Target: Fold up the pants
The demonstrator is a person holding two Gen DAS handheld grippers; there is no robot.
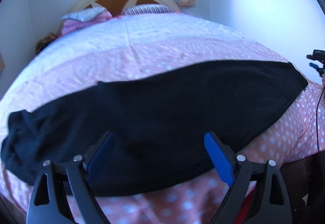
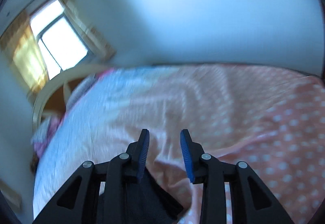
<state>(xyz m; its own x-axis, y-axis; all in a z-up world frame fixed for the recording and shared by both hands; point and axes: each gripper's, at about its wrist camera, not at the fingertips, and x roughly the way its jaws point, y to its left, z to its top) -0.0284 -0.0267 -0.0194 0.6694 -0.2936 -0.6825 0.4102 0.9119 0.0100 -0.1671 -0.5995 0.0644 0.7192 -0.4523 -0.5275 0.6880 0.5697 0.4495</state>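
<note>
Dark pants (image 1: 154, 114) seemingly folded on bed (image 1: 182, 45)

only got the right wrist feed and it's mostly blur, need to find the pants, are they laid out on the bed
Observer: Yes. The left wrist view shows the black pants stretched in one long band across the pink dotted bedcover, near its front edge.
Operator: is the left one holding them
Observer: No. The left tongs stand wide open over the band's near edge, with nothing pinched between the pads.
Operator: is the cloth flat
Observer: Mostly. The band's right end lies flat with a straight edge, while its left end is bunched and wrinkled.
</note>
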